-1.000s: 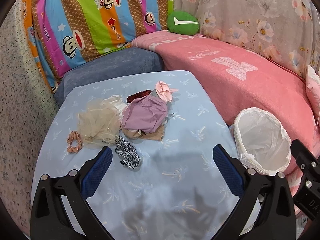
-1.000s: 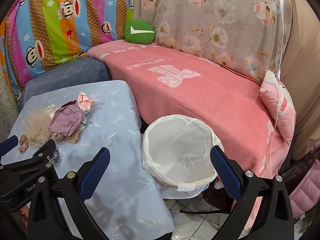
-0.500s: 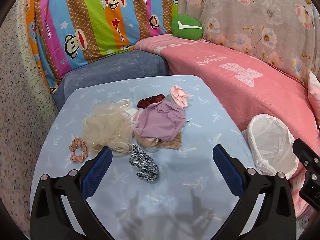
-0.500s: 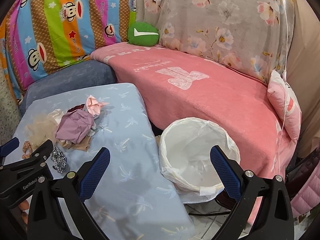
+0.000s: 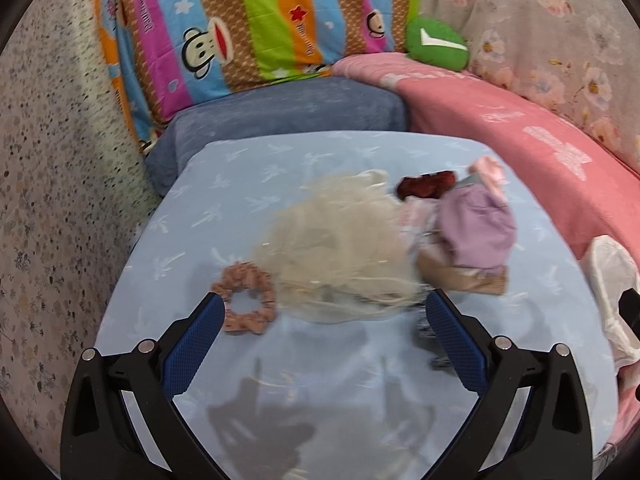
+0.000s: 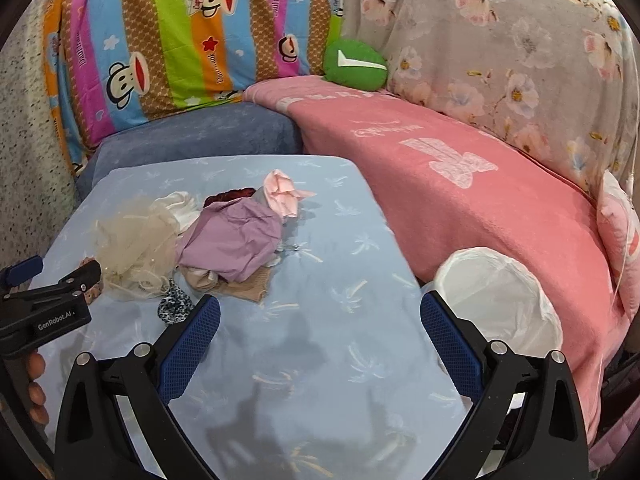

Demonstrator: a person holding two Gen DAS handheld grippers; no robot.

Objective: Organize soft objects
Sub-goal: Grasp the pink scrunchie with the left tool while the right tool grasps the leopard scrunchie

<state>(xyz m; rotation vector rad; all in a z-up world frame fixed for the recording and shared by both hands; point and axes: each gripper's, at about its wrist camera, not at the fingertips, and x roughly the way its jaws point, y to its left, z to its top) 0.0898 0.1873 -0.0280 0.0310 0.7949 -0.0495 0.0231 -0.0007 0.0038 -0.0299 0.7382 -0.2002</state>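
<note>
Both claws hang released. The left claw [image 5: 320,320] frames the cream tulle puff [image 5: 340,248], likely for grabbing. The white-lined bin [image 6: 500,296] waits beside the bench [image 6: 320,340].

A small heap of soft items is seen at the centre of the left wrist frame: a cream tulle puff [image 5: 340,240], a pink scrunchie [image 5: 248,298] touching its lower left edge, a dark red scrunchie [image 5: 426,185] above right, and crumpled lilac cloth [image 5: 478,230] over a tan piece [image 5: 464,276]. A leopard-print scrunchie [image 6: 174,306] and folded pale pink fabric [image 6: 282,192] are shown left of centre in the right wrist frame.
</note>
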